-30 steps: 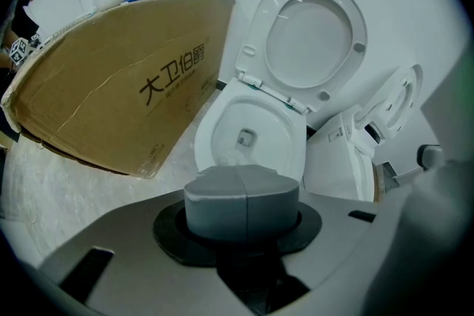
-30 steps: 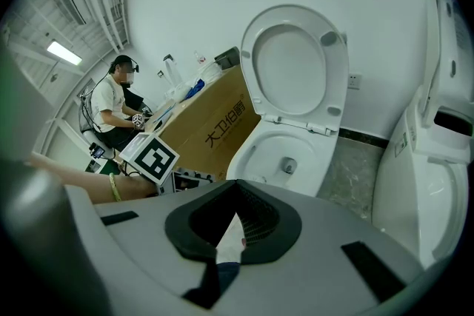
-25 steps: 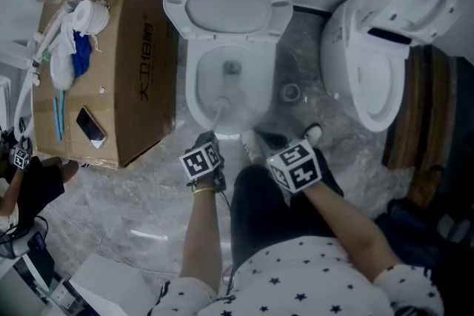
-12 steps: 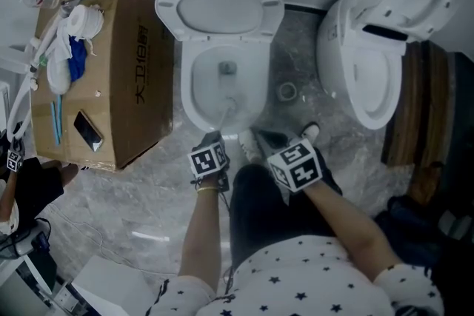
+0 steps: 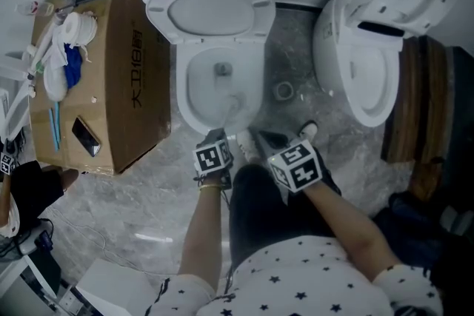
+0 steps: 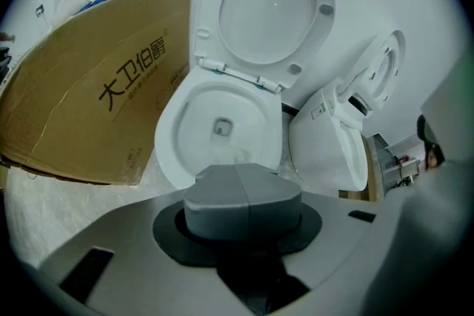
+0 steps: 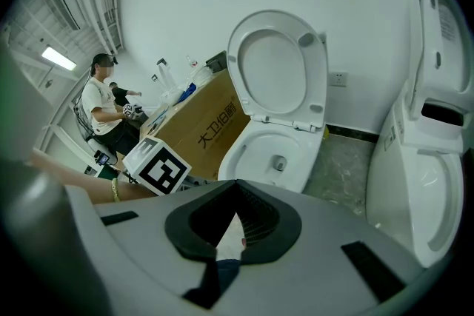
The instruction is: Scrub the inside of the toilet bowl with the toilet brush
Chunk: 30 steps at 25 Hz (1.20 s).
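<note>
Seemingly mid-scrub: left claw (image 6: 243,190) clamped on toilet brush (image 5: 229,111), its head inside the toilet bowl (image 5: 182,89); right claw (image 7: 233,218) gapes empty beside the bowl.

White ceramic toilet bowl (image 5: 185,96), pale whitish toilet brush (image 5: 232,109), brown cardboard box (image 5: 111,48) with black print, grey marbled floor (image 5: 141,189), white shirt (image 5: 296,285) with dark stars.
</note>
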Motion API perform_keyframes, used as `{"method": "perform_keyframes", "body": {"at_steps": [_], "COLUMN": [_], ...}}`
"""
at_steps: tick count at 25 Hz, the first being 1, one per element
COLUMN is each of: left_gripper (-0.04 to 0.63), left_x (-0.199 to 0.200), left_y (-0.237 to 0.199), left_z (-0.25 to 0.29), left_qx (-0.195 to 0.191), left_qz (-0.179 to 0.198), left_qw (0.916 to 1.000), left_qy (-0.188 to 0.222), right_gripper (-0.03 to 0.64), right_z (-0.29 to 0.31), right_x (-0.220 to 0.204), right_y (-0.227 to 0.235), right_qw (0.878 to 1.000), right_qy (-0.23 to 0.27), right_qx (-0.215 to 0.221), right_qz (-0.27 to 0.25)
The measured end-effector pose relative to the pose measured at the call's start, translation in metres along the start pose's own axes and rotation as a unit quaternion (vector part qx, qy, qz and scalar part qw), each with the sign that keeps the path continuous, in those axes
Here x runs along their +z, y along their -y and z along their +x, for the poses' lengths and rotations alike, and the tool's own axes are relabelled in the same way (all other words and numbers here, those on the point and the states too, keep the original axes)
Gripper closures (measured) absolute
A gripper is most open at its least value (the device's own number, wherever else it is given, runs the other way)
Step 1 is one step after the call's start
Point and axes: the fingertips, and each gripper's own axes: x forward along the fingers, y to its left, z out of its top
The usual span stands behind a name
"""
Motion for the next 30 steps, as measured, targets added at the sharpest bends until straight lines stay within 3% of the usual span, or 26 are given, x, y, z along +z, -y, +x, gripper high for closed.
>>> {"method": "perform_keyframes", "body": {"at_steps": [6,11,30], "left_gripper": [0.448,0.448,0.448], "left_x": [0.007,0.027,0.076], "left_y": [0.017,0.024,0.044], "left_z": [0.006,0.005,0.012], "left_qx": [-0.017,-0.005,-0.017], "left_qz": [0.006,0.033,0.053], "left_qw": [0.9998,0.9994,0.9979], "left_qy": [-0.005,0.013,0.034], "right_gripper": [0.611,0.611,0.611], "right_z": [-0.001,-0.003,0.0], "right_x": [-0.001,0.0,-0.001], "right_y": [0.006,0.011,0.022], "right_qw": [1.0,1.0,0.999], "right_qy": [0.003,0.006,0.001], "right_qx": [-0.002,-0.004,-0.007], "right_qz": [0.008,0.015,0.031]}}
